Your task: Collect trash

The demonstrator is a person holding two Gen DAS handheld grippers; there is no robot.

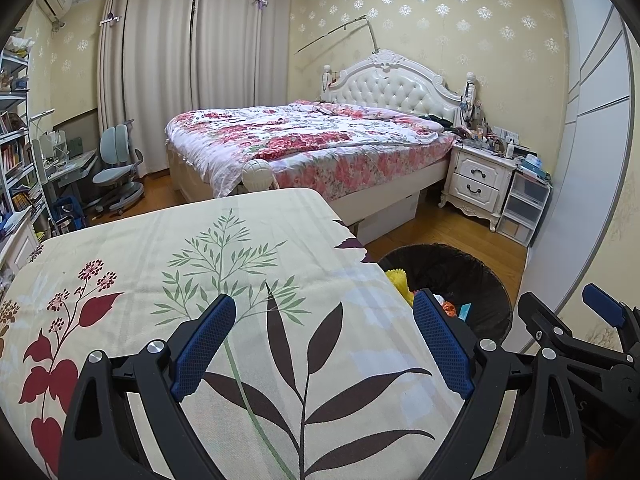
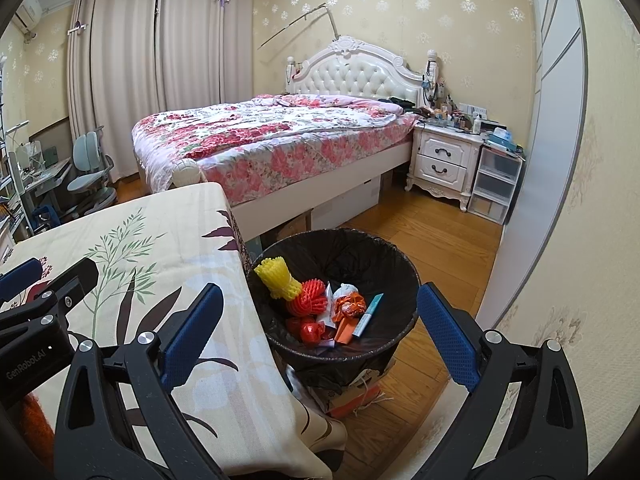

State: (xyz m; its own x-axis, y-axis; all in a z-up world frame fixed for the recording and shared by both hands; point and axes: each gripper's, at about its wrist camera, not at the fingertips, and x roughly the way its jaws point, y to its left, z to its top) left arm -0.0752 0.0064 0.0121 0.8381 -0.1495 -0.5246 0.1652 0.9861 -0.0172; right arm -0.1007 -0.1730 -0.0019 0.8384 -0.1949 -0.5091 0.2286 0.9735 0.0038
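A black-lined trash bin (image 2: pixel 344 248) stands on the wood floor at the table's right edge. Inside lie a yellow foam net (image 2: pixel 277 278), an orange foam net (image 2: pixel 310 298), crumpled orange wrappers (image 2: pixel 349 304) and a teal tube (image 2: pixel 368 314). My right gripper (image 2: pixel 320 332) hovers open above the bin's near rim, holding nothing. My left gripper (image 1: pixel 324 344) is open over the leaf-print tablecloth (image 1: pixel 192 264), nothing between its fingers. The bin (image 1: pixel 460 272) shows past its right finger, and the right gripper (image 1: pixel 568 320) appears at the far right.
A bed (image 2: pixel 272 140) with a floral quilt lies behind the table. A white nightstand (image 2: pixel 444 160) and plastic drawers (image 2: pixel 494 184) stand along the right wall. A desk chair (image 1: pixel 116 168) and bookshelves (image 1: pixel 16 152) are at the left. Open wood floor (image 2: pixel 432 240) stretches beyond the bin.
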